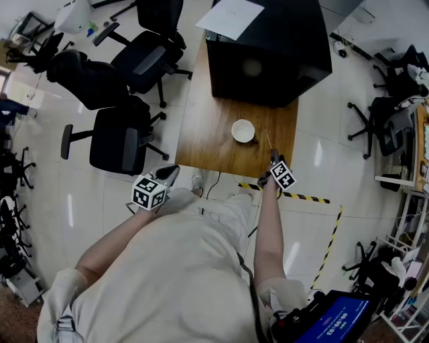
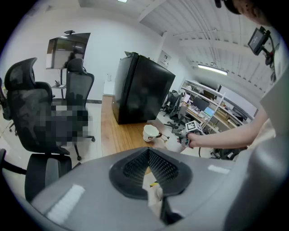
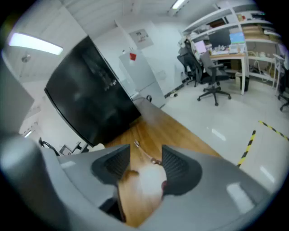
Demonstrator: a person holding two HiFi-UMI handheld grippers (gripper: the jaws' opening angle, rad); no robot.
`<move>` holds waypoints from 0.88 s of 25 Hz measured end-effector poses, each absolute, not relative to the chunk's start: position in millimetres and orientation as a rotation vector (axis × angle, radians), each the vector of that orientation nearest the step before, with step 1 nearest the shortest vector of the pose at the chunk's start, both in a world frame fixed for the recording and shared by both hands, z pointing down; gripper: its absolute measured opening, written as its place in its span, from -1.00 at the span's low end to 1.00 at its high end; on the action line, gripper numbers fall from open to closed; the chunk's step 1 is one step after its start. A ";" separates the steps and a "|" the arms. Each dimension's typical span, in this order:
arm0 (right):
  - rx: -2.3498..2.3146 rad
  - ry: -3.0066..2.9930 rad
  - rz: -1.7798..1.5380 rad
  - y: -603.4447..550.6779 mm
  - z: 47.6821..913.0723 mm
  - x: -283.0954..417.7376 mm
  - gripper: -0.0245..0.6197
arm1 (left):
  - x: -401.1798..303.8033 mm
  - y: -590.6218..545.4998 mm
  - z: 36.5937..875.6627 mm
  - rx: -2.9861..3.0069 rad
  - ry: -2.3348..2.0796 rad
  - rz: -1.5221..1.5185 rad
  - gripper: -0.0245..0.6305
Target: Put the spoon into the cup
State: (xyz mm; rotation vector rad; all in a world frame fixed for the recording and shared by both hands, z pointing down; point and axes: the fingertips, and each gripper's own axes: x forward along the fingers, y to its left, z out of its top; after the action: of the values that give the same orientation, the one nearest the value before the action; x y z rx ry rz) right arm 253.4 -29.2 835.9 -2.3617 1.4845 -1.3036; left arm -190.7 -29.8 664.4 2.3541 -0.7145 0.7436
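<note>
At the left, the left tool (image 1: 169, 174) is hanging over the floor, short of the worktop (image 1: 208, 127) and near the office chairs (image 1: 120, 137). The head view is giving only its marker cube and dark nose from above. The left gripper view is adding what that one cannot: the jaws are meeting at their tips, with nothing held between them. That view is also looking low along the worktop at the cup (image 2: 150, 132), which is standing upright with the right tool (image 2: 184, 136) just beyond it. The spoon is too small to make out there.

Moving right, the head view is showing the cup (image 1: 243, 130) standing alone on bare wood in front of the black cabinet (image 1: 268, 47), which is carrying a sheet of paper (image 1: 230, 17). The spoon (image 1: 269, 141) is lying on the worktop just right of the cup and apart from it, showing only as a thin line from above.

The right tool (image 1: 273, 159) is reaching over the worktop's near edge at the spoon's near end. In the right gripper view its jaws are standing wide apart, and the spoon's thin handle (image 3: 143, 151) is running away between them toward the cabinet. A blurred white patch is filling the gap nearer the camera, so I cannot tell whether either pad is touching the spoon.

Furthest right, striped tape (image 1: 301, 196) is crossing the floor.
</note>
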 end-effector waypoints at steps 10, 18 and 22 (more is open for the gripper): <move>-1.966 1.817 -0.980 143.6 664.9 173.4 -0.33 | -149.9 89.6 662.3 2.248 -0.874 0.643 -0.92; -1.912 2.001 -0.930 143.9 663.6 202.2 -0.33 | -139.2 130.9 656.3 2.255 -0.933 0.639 -0.92; -1.892 2.021 -0.981 127.3 664.8 193.2 -0.33 | -131.0 96.5 650.8 2.290 -0.915 0.581 -0.92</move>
State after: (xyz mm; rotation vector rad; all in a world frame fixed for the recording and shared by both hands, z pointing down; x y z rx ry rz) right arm 193.2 127.3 664.8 -1.8921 2.0206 -0.9811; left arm -131.0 96.5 650.8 2.2896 -0.9153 0.5807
